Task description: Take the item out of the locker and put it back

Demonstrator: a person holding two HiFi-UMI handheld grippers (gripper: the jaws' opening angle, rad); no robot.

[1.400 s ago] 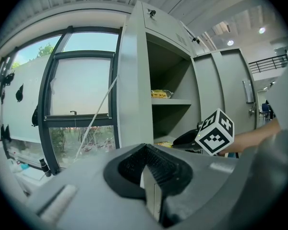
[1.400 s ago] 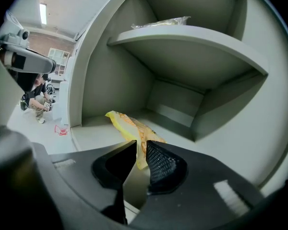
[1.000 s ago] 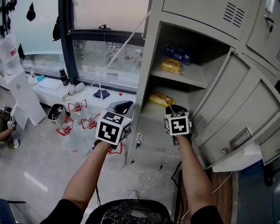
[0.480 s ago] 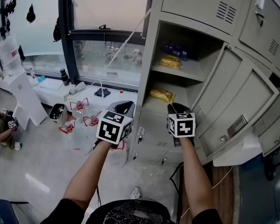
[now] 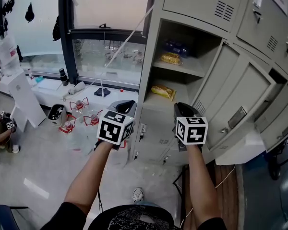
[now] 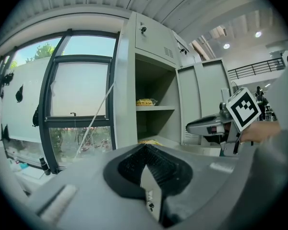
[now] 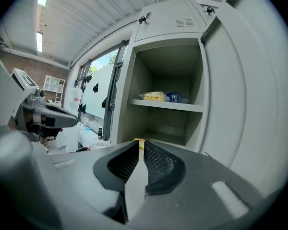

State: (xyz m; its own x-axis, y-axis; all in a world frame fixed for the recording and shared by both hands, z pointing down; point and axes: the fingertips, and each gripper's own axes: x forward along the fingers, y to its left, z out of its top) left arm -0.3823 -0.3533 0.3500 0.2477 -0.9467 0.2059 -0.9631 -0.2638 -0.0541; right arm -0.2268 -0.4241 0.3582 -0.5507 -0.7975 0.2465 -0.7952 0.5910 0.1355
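Gaping locker [image 5: 147,71], yellow packets [image 5: 171,58] on both shelves [image 5: 194,74]

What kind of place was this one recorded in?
Probably a locker corner of a workshop or lab: grey metal lockers, one open with snack packets on its shelves, a big window, bottles on the floor.

Bright daylight floods through the window [image 5: 108,56]; fisheye edges bend, corners dark.

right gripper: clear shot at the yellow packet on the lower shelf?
Probably yes. The door is swung wide to the right, and nothing lies between the right gripper and the yellow packet. Its empty jaws have just been closing and would need reopening.
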